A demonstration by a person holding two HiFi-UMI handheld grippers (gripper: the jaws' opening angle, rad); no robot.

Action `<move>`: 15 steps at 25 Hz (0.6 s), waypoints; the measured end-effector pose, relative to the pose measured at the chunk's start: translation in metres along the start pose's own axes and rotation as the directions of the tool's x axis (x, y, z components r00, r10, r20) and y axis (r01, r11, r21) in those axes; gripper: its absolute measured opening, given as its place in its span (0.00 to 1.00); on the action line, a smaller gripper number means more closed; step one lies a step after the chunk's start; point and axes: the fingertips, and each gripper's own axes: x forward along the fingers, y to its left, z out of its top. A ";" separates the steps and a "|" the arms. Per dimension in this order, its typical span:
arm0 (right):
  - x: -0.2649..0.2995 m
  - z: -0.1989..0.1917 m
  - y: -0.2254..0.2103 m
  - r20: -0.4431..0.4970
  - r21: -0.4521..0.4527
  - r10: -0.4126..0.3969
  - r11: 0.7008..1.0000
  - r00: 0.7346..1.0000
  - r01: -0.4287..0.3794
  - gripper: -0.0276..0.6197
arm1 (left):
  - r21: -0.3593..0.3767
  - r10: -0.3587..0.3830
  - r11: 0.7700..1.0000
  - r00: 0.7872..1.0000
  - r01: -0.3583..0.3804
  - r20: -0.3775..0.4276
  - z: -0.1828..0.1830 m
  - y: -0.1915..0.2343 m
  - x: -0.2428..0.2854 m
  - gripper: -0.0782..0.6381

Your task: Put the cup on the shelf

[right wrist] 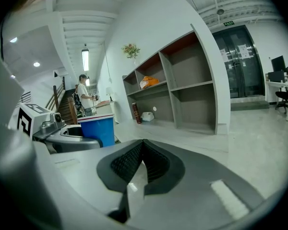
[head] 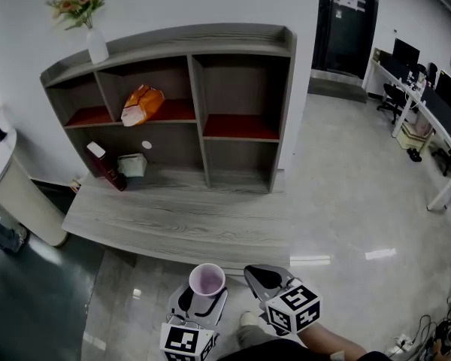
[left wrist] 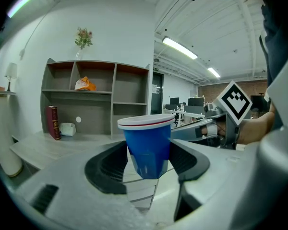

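A blue cup (head: 207, 280) with a white rim and a thin red line stands upright between the jaws of my left gripper (head: 205, 295), which is shut on it. In the left gripper view the cup (left wrist: 149, 147) fills the gap and both pads press its sides. My right gripper (head: 260, 276) hovers just right of it, shut with nothing held; its pads meet in the right gripper view (right wrist: 143, 158). From there the cup (right wrist: 97, 130) shows at the left. The grey shelf unit (head: 198, 111) stands ahead against the wall, its right compartments bare.
A low wooden platform (head: 180, 220) lies in front of the shelf. On the shelf are a vase of flowers (head: 96, 43), an orange bag (head: 141, 104), a red book (head: 105, 168) and a small white box (head: 133, 164). Office desks (head: 428, 104) stand at the right, a white counter (head: 15, 194) at the left.
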 end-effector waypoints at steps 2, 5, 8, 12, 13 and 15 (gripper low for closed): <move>0.006 0.007 -0.008 0.004 0.002 0.007 1.000 1.000 -0.007 0.04 | 0.008 0.005 1.000 1.000 -0.005 0.001 0.007 0.005 0.011 0.48; 0.014 0.015 -0.021 0.011 0.002 0.016 1.000 1.000 -0.016 0.04 | 0.023 0.010 1.000 1.000 -0.010 0.000 0.015 0.009 0.028 0.48; 0.019 0.025 -0.036 0.023 -0.001 0.023 1.000 0.999 -0.023 0.04 | 0.039 0.009 0.999 1.000 -0.008 -0.018 0.020 0.012 0.045 0.48; 0.024 0.039 -0.057 0.040 -0.012 0.021 1.000 0.999 -0.020 0.04 | 0.018 -0.013 1.000 1.000 0.013 -0.028 0.029 0.010 0.069 0.48; 0.025 0.042 -0.062 0.046 -0.015 0.019 1.000 0.999 -0.018 0.04 | 0.010 -0.019 1.000 1.000 0.019 -0.023 0.031 0.010 0.074 0.48; 0.028 0.047 -0.073 0.053 -0.025 0.012 1.000 0.999 -0.011 0.04 | 0.007 -0.020 1.000 1.000 0.020 -0.016 0.036 0.011 0.086 0.48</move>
